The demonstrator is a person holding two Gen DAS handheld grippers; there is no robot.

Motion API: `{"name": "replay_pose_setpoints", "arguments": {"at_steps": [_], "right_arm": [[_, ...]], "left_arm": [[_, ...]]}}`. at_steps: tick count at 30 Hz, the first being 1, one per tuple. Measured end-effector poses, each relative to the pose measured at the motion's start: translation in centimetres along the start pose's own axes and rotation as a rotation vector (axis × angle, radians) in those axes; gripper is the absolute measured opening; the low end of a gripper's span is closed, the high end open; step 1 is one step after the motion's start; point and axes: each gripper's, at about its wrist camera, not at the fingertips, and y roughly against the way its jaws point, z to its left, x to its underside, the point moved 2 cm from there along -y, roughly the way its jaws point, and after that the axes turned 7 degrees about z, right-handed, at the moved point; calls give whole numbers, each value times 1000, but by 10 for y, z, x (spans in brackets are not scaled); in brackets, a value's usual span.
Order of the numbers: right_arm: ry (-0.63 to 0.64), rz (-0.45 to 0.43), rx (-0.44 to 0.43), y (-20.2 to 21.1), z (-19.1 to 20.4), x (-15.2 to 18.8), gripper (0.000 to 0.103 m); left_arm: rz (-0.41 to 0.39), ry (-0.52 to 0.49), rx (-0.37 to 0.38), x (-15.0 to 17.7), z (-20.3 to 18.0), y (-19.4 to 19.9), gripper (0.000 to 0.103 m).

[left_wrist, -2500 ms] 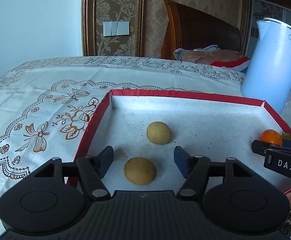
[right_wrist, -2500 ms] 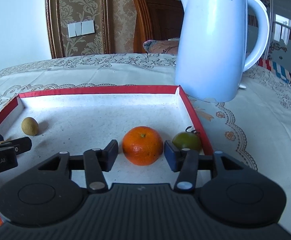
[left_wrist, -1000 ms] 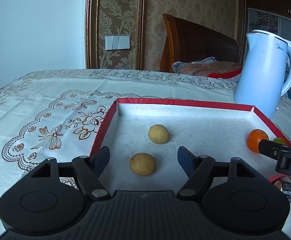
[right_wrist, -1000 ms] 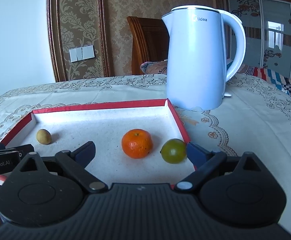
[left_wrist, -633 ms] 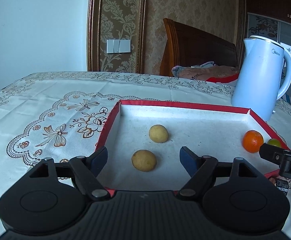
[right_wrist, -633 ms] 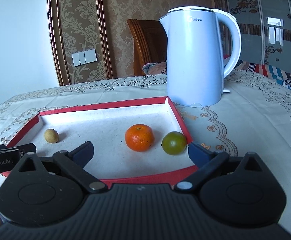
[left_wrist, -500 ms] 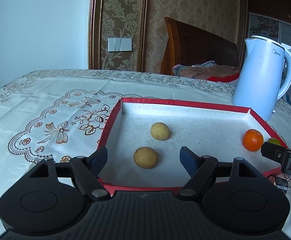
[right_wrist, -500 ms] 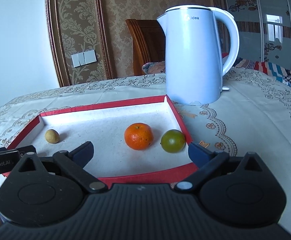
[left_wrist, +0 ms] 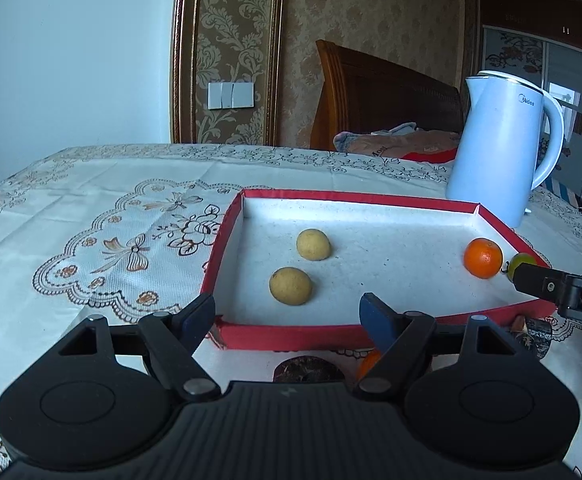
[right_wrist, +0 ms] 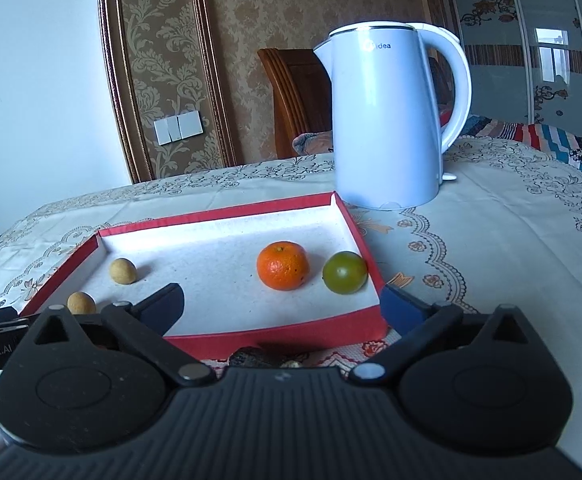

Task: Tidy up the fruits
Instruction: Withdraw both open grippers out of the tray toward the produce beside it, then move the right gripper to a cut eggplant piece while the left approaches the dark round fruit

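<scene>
Already four fruits sit sorted by kind in the red tray [left_wrist: 291, 336]: two tan fruits [left_wrist: 291, 286] left, orange [right_wrist: 283, 266] and green fruit [right_wrist: 345, 272] right. Left gripper [left_wrist: 287, 312] stands open and empty; right gripper [right_wrist: 281, 300], also empty, is opening wider. Only the left view shows another orange fruit [left_wrist: 367, 364] outside the tray.

Home: headboard [left_wrist: 387, 104]; kettle [right_wrist: 387, 120]

A tray [right_wrist: 275, 338] sits mid-frame on the table [right_wrist: 491, 240], with a kettle [right_wrist: 387, 120] behind its far right corner. In the tray, two round fruits [right_wrist: 123, 271] lie at the left, one nearer the front, and a mandarin [right_wrist: 283, 266] lies at the right with a smaller fruit [right_wrist: 345, 272] just beside it against the right wall. A chair [right_wrist: 295, 100] stands behind the table, upper centre.
</scene>
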Motion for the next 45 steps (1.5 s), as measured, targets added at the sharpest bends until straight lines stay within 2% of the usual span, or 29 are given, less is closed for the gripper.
{"name": "replay_pose_setpoints", "arguments": {"at_steps": [6, 11, 22, 30, 36, 45], "right_arm": [[6, -6, 0, 2, 1, 1, 103], [-4, 0, -8, 6, -1, 5, 103], [2, 7, -44, 23, -5, 20, 103], [-96, 46, -76, 21, -21, 24, 103], [-92, 46, -74, 19, -20, 25, 103], [-153, 31, -75, 23, -30, 27, 103]], "left_arm": [[10, 44, 29, 8, 13, 8, 79], [57, 90, 68, 12, 22, 7, 79], [85, 87, 109, 24, 27, 16, 79], [74, -26, 83, 30, 9, 19, 79], [101, -19, 76, 31, 12, 16, 79], [139, -29, 53, 32, 11, 10, 79]]}}
